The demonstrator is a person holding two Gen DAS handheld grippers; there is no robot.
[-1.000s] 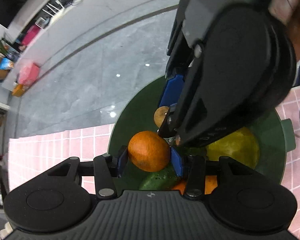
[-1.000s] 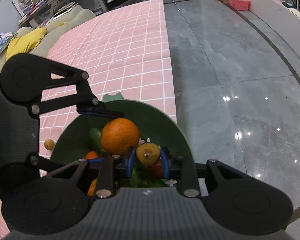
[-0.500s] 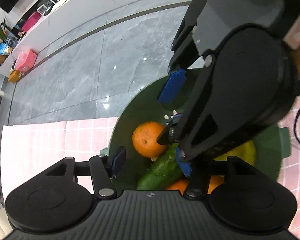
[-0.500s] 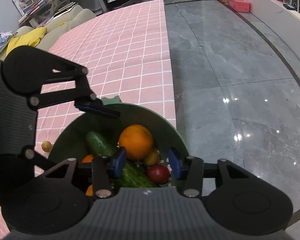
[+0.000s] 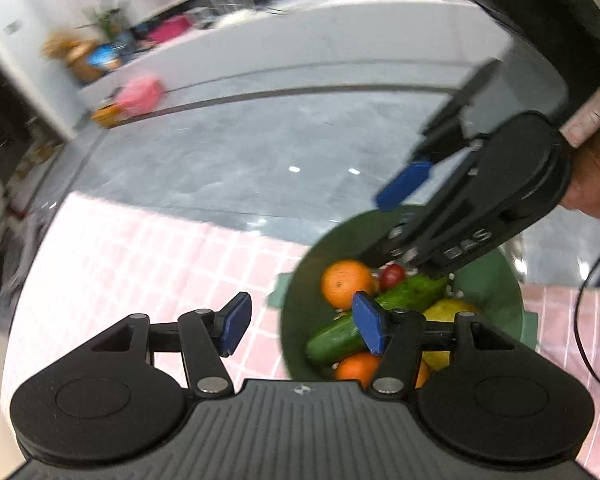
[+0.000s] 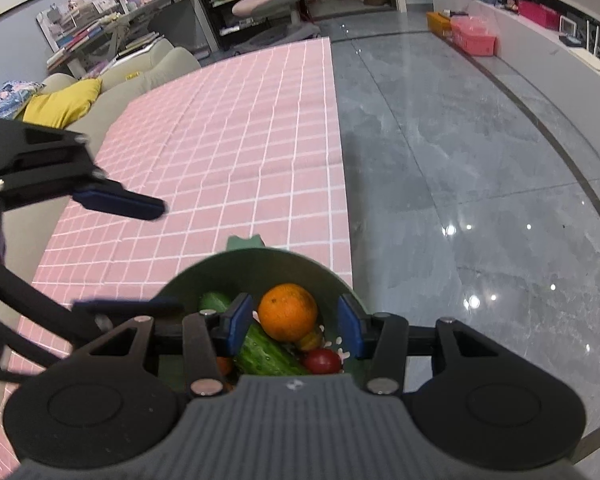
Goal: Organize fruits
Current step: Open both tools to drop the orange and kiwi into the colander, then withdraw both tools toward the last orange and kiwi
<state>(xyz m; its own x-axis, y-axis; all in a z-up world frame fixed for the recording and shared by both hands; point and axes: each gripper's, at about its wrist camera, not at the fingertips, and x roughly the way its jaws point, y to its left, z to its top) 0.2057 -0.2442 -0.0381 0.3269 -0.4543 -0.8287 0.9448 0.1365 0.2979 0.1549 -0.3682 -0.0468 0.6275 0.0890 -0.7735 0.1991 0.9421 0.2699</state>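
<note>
A green bowl [image 6: 260, 258] stands at the table's edge. It holds an orange [image 6: 288, 312], a cucumber [image 6: 268, 354], a red tomato [image 6: 322, 360] and a small brownish fruit [image 6: 310, 340]. My right gripper [image 6: 295, 324] hangs open above them, touching nothing. In the left wrist view the bowl [image 5: 496, 280] sits to the right with the orange [image 5: 346, 284], the cucumber [image 5: 380, 312], a yellow fruit [image 5: 448, 312] and a second orange [image 5: 360, 368]. My left gripper [image 5: 302, 328] is open and empty, above the bowl's left rim and the cloth.
A pink checked tablecloth [image 6: 240, 140] covers the table, which ends just right of the bowl over a glossy grey floor [image 6: 480, 200]. A sofa with a yellow cushion [image 6: 60, 104] lies beyond the far left. A person's hand [image 5: 592, 184] holds the right gripper.
The left gripper let go of the orange and the right let go of the small brownish fruit; both now lie in the bowl. Both grippers rose, and the left one rolled and swung leftward.
</note>
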